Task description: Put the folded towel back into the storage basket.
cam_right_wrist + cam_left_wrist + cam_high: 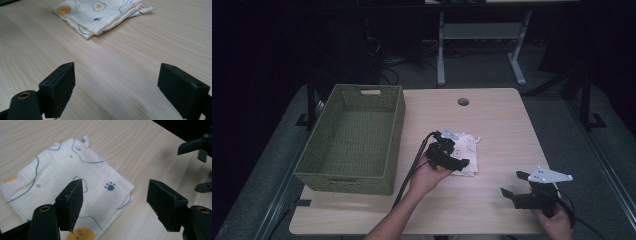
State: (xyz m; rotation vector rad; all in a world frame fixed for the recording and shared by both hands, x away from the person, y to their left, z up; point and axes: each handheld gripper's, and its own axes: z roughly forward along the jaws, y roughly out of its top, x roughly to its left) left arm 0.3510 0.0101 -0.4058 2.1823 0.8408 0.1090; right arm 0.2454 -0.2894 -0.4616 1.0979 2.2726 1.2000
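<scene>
Folded cloth (72, 182) lies flat on the light wooden table (502, 130), near its middle and just right of the green woven basket (352, 145). It is cream-white, folded into a squarish stack of several layers, and printed with thin blue outlines, a dark blue paw print, fried eggs and orange round faces (one orange face sits at the corner closest to the left gripper's camera). A small loop or tag sticks out from one far corner.

In the high view the stack is nearly square, so no long axis can be told; its edges run slightly askew to the table's edges.

The left gripper (447, 157) hovers over the cloth's near edge, its jaws spread wide: in the left gripper view one jaw hangs over the fabric and the other over bare wood beyond the cloth's corner, neither clearly touching it. The right gripper (512, 186) is well apart, near the table's front right, jaws also spread, with bare wood between them.

The right gripper view (100, 17) shows the stack side-on, revealing its layered folded edges, which the left gripper view from above does not. The high view alone takes in the basket.
</scene>
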